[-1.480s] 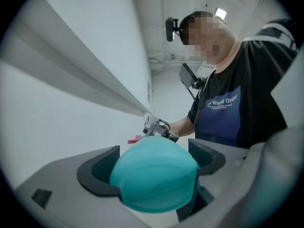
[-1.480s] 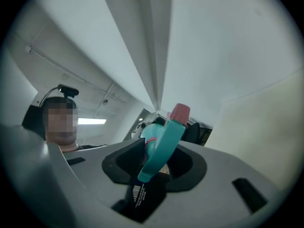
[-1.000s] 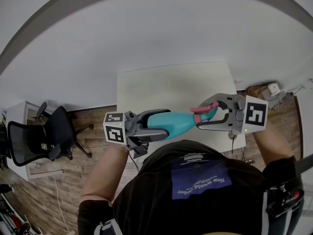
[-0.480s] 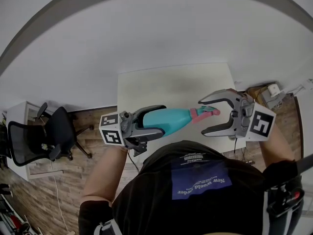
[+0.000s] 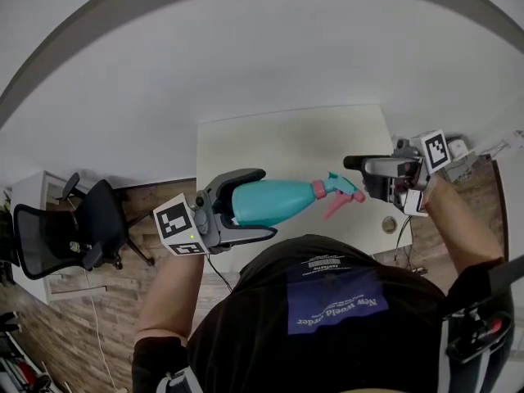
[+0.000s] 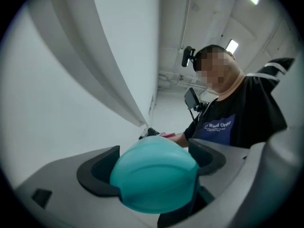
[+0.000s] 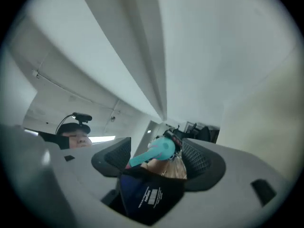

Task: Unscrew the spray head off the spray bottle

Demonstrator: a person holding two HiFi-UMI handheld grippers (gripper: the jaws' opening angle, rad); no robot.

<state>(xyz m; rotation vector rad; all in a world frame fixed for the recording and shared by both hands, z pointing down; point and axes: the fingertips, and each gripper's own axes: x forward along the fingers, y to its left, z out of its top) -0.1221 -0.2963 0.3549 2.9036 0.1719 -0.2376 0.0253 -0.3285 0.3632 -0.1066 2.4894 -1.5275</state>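
The teal plastic spray bottle (image 5: 274,201) is lying level in mid-air, carrying its pink-and-teal spray head (image 5: 337,190) at its right end.

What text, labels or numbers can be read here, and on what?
"New World Order": white print on the blue patch of the black T-shirt.
Smaller lines around it: too small to read.
White print on a dark surface, right gripper view: blurred, unreadable.
Marker cubes: square patterns only, no letters.
Spray bottle: no label visible.
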